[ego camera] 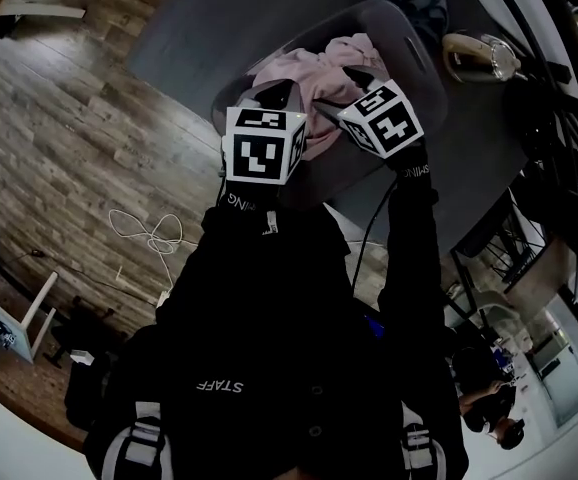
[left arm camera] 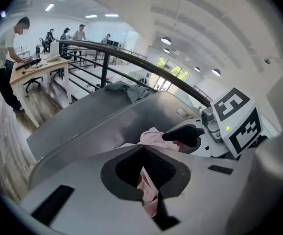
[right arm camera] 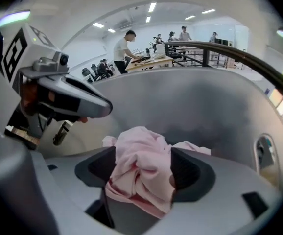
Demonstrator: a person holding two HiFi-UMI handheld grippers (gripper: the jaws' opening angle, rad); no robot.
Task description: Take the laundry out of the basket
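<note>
The pink cloth (ego camera: 319, 68) lies bunched in the grey basket (ego camera: 414, 48) on the bench (ego camera: 199, 28). The left tongs (left arm camera: 143, 153) are narrow, pinching a fold of it. The right tongs (right arm camera: 142, 168) stand wide around the bunch.

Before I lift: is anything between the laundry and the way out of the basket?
Nothing visible. The basket is open-topped, and only the left gripper, pinching the laundry, and the right gripper, astride it, are above.
</note>
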